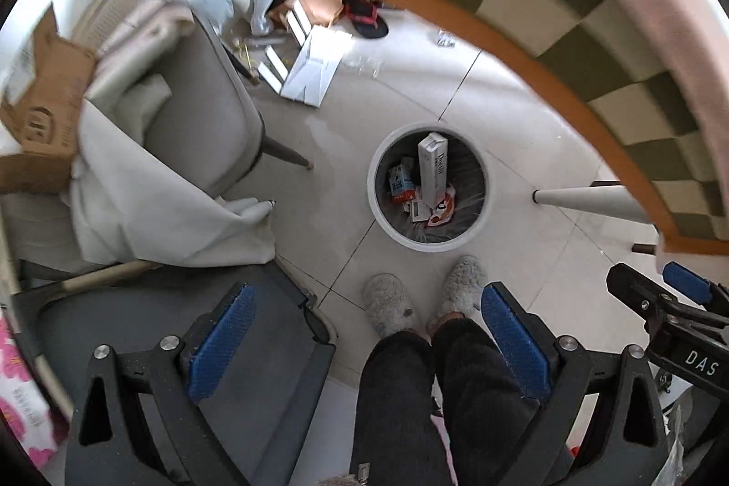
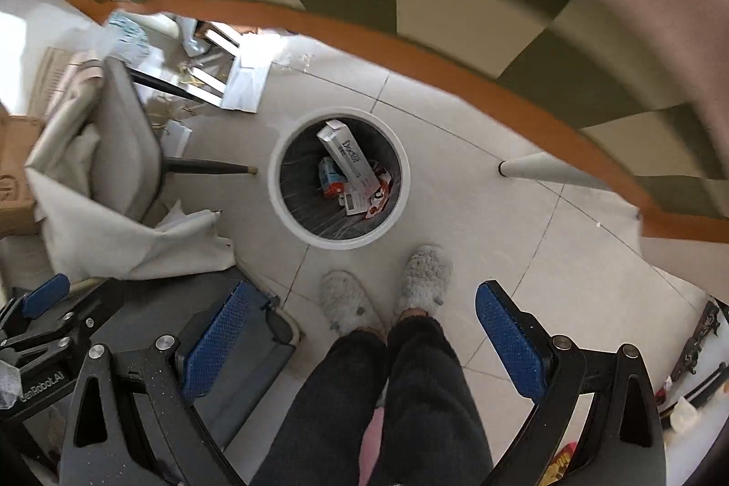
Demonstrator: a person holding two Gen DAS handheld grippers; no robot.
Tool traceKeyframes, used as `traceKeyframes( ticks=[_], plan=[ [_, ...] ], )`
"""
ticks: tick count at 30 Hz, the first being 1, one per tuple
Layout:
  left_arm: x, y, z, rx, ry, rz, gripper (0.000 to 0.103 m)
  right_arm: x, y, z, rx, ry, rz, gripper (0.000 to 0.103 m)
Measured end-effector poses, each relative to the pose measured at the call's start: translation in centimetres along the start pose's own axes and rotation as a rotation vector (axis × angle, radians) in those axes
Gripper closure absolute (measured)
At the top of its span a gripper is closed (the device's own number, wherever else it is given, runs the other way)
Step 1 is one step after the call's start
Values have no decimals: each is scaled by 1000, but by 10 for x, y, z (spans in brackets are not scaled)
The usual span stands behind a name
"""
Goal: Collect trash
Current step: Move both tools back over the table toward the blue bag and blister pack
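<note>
White-rimmed, the one round bin (image 1: 382, 212) sits on the tiles just ahead of your two slippers, holding one long white carton (image 1: 432, 166) propped on end, its long axis running away from you, while your left gripper (image 1: 364, 345) and right gripper (image 2: 360, 342) both gape, empty.

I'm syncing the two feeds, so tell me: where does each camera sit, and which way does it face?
Left wrist: on the left gripper, facing down at the floor and bin; its open fingers, legs, slippers and the right gripper show.
Right wrist: on the right gripper, facing down at the bin; its open fingers, legs and the left gripper show.
Shared: bin, slippers, chair, table edge.
</note>
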State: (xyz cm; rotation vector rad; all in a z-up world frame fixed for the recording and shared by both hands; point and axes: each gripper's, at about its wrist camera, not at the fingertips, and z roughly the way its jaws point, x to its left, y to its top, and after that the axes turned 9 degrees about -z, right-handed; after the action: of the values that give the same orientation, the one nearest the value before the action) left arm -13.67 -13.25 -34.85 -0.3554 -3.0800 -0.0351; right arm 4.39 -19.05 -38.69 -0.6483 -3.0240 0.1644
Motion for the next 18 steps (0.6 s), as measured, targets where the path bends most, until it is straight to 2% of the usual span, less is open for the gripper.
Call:
traceKeyframes(
  ticks=[6, 10, 14, 18],
  plan=[
    [1, -7, -76, -60, -16, 12, 2, 6, -13, -84, -39, 56, 14, 3],
    [-3, -2, -129, -153, -35, 13, 2, 4, -15, -140, -90, 123, 34, 3],
    [-18, 18, -176, -259, -35, 17, 2, -7, -2, -191, -167, 168, 63, 3],
    [-50, 52, -214, -351, -6, 44, 2, -36, 26, -237, -240, 182, 110, 3]
  ],
)
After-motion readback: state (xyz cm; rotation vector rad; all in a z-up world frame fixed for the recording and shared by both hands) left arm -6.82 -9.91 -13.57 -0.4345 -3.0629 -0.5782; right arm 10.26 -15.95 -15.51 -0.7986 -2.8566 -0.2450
